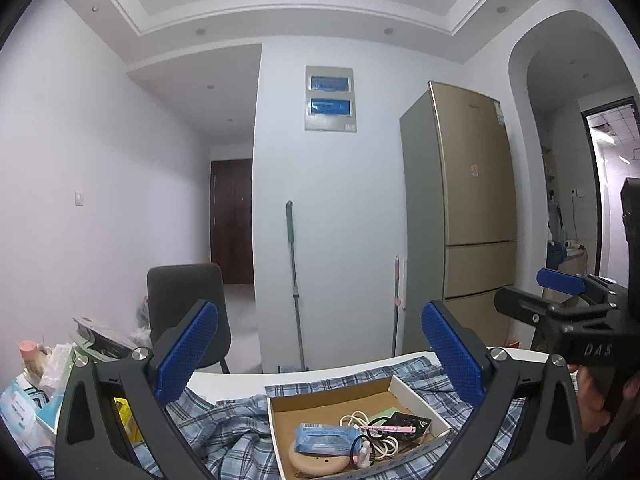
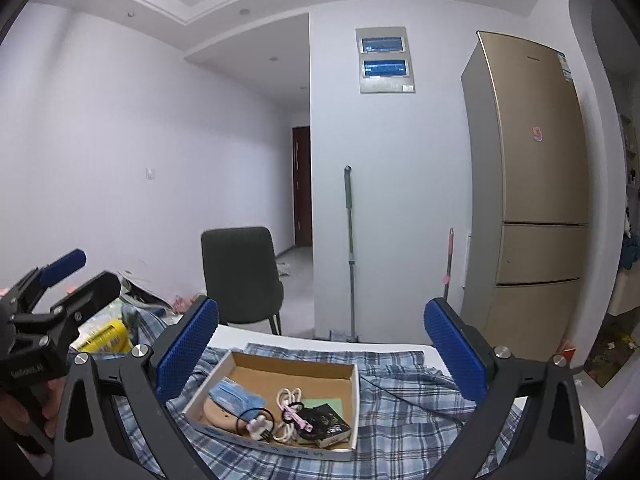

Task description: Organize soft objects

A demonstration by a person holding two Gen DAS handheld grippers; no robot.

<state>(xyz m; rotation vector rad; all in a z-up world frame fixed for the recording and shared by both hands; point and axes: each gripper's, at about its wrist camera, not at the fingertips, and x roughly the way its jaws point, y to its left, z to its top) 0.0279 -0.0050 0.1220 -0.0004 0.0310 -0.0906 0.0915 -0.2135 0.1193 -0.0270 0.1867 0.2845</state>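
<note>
A blue plaid cloth (image 1: 228, 436) (image 2: 404, 404) lies rumpled over the white table (image 1: 228, 380). On it sits a shallow cardboard box (image 1: 332, 394) (image 2: 280, 368) holding a blue packet (image 1: 324, 438) (image 2: 234, 398), a beige round pad (image 2: 216, 414), a white cable (image 1: 386, 446) (image 2: 286, 398), black hair ties and a black pouch (image 2: 332, 426). My left gripper (image 1: 320, 350) (image 2: 80, 280) hangs open above the box with nothing between its blue pads. My right gripper (image 2: 322, 350) (image 1: 532, 296) is open too, empty, level with the left one and to its right.
Packets and a yellow pack (image 2: 106, 336) crowd the table's left end (image 1: 44, 384). Behind the table stand a dark chair (image 2: 240, 276), a mop (image 2: 350, 256) against the wall and a tall gold fridge (image 2: 532, 200). A hand (image 1: 592, 396) grips the right tool.
</note>
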